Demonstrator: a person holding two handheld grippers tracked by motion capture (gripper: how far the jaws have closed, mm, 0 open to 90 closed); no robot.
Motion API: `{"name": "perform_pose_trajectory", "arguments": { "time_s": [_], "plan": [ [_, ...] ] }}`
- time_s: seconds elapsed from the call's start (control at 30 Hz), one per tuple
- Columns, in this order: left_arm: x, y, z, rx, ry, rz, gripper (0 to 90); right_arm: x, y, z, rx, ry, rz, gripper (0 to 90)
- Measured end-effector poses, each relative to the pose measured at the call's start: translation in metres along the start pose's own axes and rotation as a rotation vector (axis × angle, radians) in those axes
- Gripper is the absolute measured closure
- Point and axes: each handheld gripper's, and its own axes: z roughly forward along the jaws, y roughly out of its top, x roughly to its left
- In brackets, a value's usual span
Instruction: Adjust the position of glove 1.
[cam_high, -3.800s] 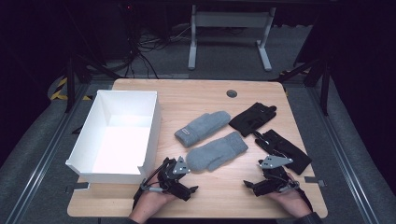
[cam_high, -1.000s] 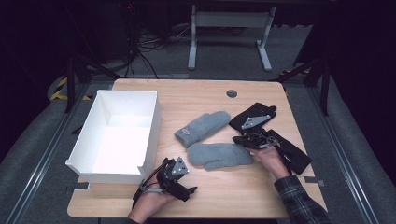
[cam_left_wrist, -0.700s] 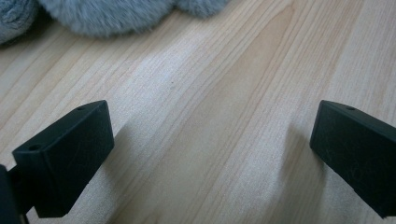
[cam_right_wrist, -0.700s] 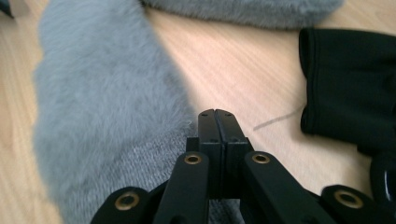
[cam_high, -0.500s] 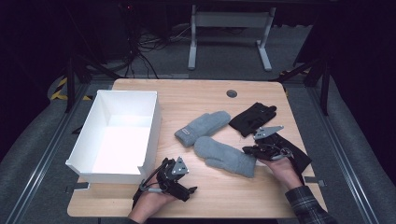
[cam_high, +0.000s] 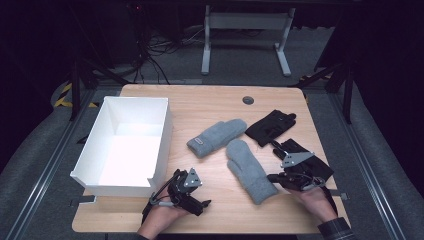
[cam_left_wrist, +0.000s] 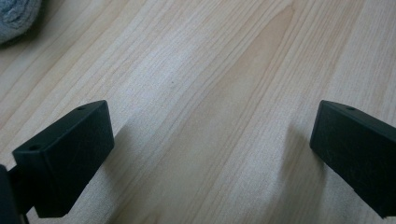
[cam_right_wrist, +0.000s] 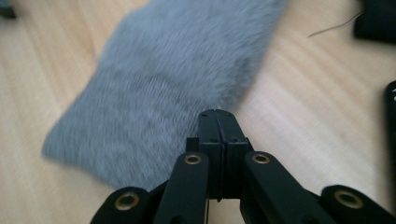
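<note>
Mitten: grey mitten (cam_high: 249, 170) lies flat on table (cam_high: 210, 102), mid-right, cuff end toward me, thumb end toward far side. In my right gripper view the grey mitten (cam_right_wrist: 177, 88) sits just ahead of my tips & off to the left.
R gripper: my right gripper (cam_high: 272, 177) is at the mitten's cuff corner, on its right edge. Jaws pressed together; can't tell if any fabric is pinched betw. them.
L gripper: my left gripper (cam_high: 202, 204) rests on bare wood near the front edge, left of the mitten, well apart from it. Jaws wide apart, nothing betw. them.
2nd mitten: other grey mitten (cam_high: 216, 136) lies just beyond, slanted, tip close to the first.
Black gloves: one black glove (cam_high: 270, 126) far right; another (cam_high: 315, 165) under/behind my right hand.
Box: white box (cam_high: 165, 130) at table's left side.
</note>
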Motion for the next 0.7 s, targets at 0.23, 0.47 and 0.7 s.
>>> {"name": "perform_pose_trajectory", "arguments": {
  "time_s": [0.23,0.47,0.7],
  "plan": [
    [-0.001,0.004,-0.001,0.023,0.013,-0.015,1.8,0.010,-0.007,-0.003,0.010,-0.001,-0.021,90.0],
    [0.002,0.025,-0.005,0.031,-0.022,-0.088,50.6,0.005,-0.007,-0.005,0.001,-0.008,-0.018,90.0],
    [0.005,0.055,0.011,0.042,-0.058,-0.119,89.2,0.004,-0.004,-0.003,0.004,-0.005,-0.029,90.0]
  ]
}}
